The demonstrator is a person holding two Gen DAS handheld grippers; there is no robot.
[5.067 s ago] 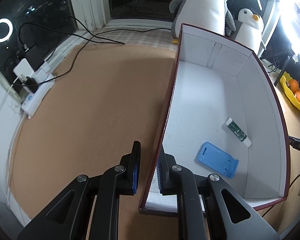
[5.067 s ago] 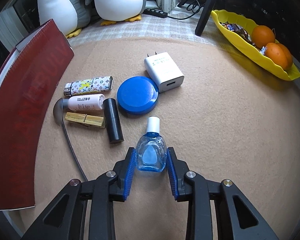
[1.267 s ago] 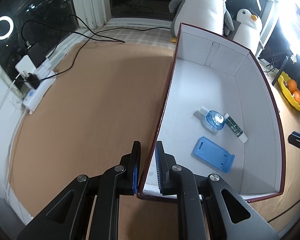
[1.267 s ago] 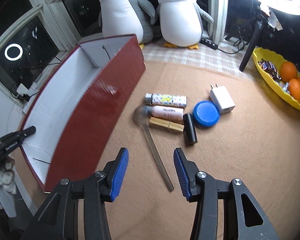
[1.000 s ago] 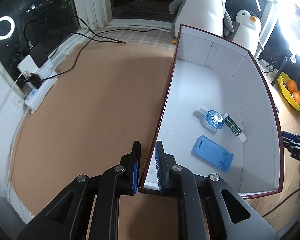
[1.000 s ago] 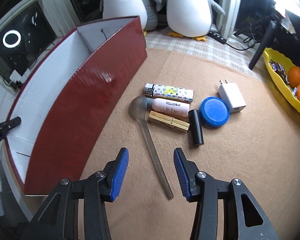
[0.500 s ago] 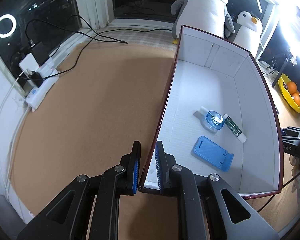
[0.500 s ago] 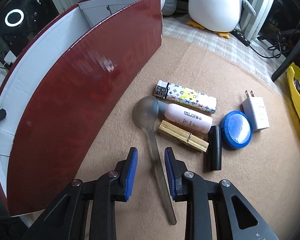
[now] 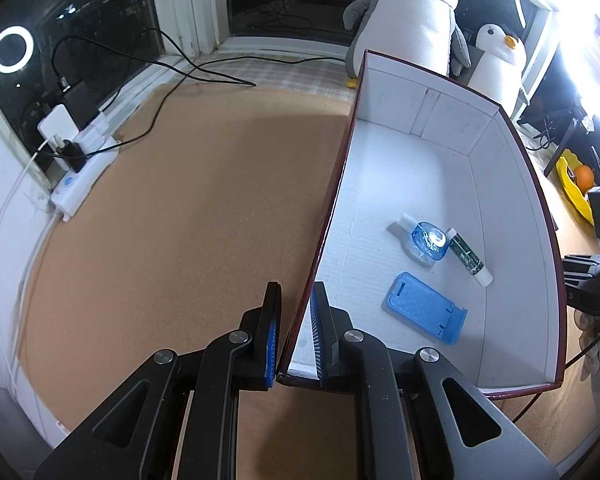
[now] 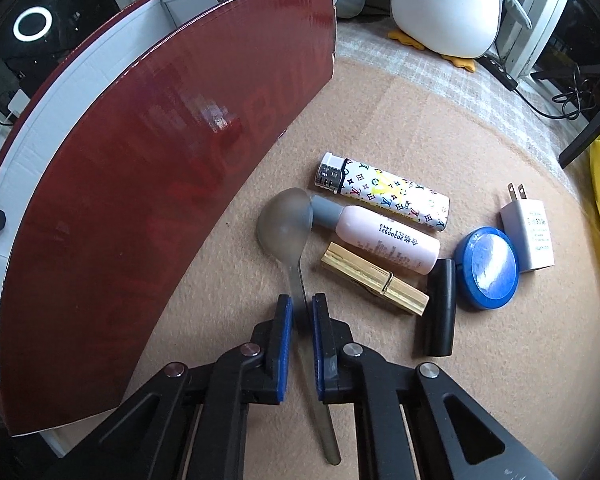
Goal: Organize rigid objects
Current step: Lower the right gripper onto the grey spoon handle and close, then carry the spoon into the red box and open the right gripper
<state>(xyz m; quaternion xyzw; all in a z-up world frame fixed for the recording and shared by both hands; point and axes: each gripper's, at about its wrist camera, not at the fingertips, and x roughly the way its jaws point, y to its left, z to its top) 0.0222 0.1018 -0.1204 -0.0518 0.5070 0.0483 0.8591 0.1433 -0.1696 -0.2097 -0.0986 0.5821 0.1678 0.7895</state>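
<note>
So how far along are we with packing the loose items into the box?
Three items lie in the box: eye-drop bottle, blue stand, green tube. The left gripper clamps the box wall; the right gripper has shut on the spoon. Six more wait on the mat.

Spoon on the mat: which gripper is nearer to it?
Right. The right gripper is shut on the spoon handle; the left gripper clamps the box wall, across the box from it.

Box stands left of the loose items: spoon nearest it, then bottle, peg, lighter behind; charger apparently farthest right.
</note>
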